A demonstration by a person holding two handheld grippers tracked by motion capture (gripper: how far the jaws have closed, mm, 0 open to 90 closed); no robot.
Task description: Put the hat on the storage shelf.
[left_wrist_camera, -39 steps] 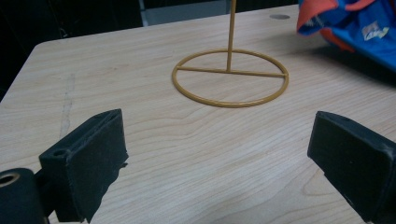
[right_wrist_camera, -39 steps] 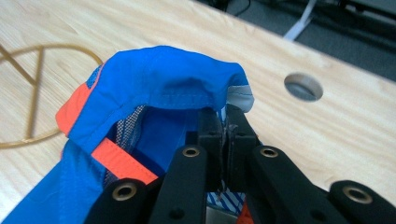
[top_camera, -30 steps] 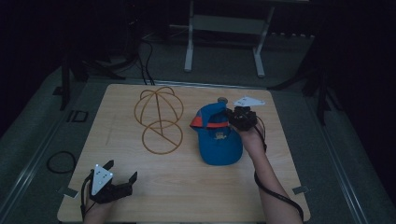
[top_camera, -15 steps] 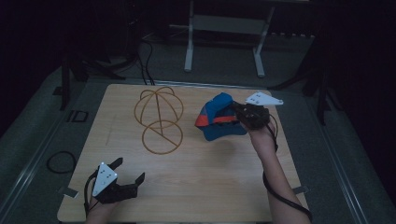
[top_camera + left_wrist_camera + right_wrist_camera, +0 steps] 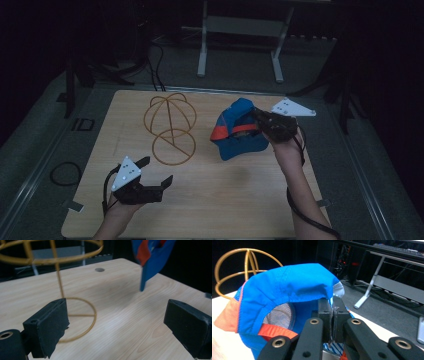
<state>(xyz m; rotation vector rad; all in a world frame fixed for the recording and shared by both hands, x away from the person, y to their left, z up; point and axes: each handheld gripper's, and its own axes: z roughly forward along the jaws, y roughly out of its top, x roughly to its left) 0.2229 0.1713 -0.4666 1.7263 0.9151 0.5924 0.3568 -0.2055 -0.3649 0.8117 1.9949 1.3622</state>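
Observation:
A blue cap [image 5: 235,134] with orange trim hangs tilted above the right half of the wooden table [image 5: 210,210], its brim pointing down. My right gripper [image 5: 260,122] is shut on the cap's rear edge; in the right gripper view the pads [image 5: 325,315] pinch the cap [image 5: 287,285] fabric. A gold wire hat stand [image 5: 170,122] stands left of the cap. My left gripper [image 5: 156,171] hovers open near the table's front left with nothing between its fingers. In the left gripper view its wide-apart jaws face the stand's base ring [image 5: 86,322] and the hanging cap [image 5: 152,257].
A grey metal frame leg [image 5: 202,47] stands on the floor behind the table. A black cable loop [image 5: 65,174] lies on the floor to the left. The table has a small round hole [image 5: 99,269] near its far edge.
My right gripper has lifted the cap off the table, tipping it upright. My left gripper has risen and moved a little right toward the stand, still open.

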